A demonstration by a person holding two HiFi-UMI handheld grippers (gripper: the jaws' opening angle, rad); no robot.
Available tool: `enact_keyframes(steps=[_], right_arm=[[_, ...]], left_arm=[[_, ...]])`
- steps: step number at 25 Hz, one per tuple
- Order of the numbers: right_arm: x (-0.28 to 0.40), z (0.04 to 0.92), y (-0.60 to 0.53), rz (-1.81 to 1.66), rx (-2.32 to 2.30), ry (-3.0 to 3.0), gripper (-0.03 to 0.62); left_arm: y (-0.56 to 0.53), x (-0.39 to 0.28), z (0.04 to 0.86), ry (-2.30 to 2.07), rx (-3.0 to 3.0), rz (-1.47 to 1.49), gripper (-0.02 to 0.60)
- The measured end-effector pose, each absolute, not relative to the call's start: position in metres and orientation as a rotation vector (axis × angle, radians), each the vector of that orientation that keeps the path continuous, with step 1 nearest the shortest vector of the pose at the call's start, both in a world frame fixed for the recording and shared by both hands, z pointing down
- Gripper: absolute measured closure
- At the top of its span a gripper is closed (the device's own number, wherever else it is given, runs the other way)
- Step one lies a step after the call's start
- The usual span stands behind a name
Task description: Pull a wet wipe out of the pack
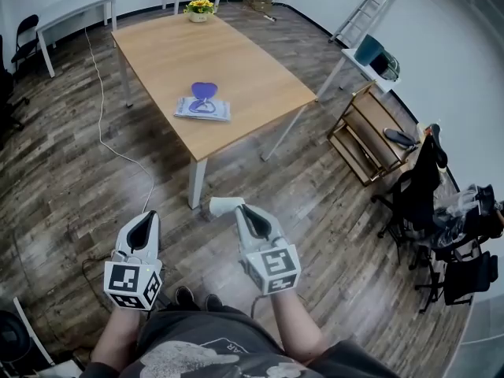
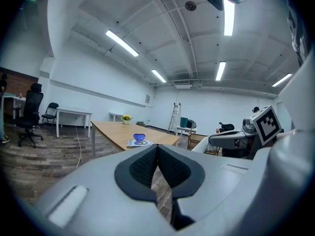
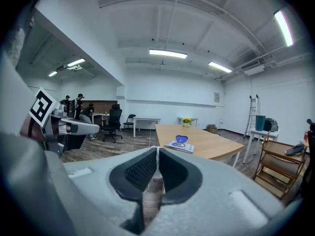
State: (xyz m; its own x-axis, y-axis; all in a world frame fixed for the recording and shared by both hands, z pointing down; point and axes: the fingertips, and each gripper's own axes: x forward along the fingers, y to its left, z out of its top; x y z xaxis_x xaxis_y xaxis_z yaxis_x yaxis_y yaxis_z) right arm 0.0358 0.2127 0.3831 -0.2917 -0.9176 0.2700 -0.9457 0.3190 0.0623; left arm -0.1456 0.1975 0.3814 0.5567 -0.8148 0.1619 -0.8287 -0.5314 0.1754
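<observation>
Two white hand-held grippers, left gripper (image 1: 146, 219) and right gripper (image 1: 236, 211), are both clenched with nothing between the jaws. They are held side by side over open wood-plank floor (image 1: 71, 179), well short of the rectangular light-wood table (image 1: 244, 65). The flat white wet-wipe pack with a raised purple lid (image 1: 203, 107) lies near the table's closest end, set in from every edge. Beyond it the tabletop runs to a pot of yellow flowers (image 1: 199, 10) at the far edge. A white cable (image 1: 101, 109) trails left of the table; a wooden rack (image 1: 370, 136) stands right.
</observation>
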Motion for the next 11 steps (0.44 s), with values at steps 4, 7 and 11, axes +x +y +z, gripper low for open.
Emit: enact_keyframes(steps=[4,7,11], right_arm=[[0.045,0.383,0.220,0.163,1.669,-2.342,0.588],[0.056,0.386,0.228,0.171,1.656,-2.342,0.588],[0.067,0.387,0.237,0.165,1.645,-2.347,0.588]], left_arm=[[0.205,-0.136,0.379,-1.376,2.561,0.092,0.563],[0.216,-0.124,0.372,-1.344,2.577,0.033,0.563],[0.228,-0.114,0.367,-1.329,2.603,0.010,0.563]])
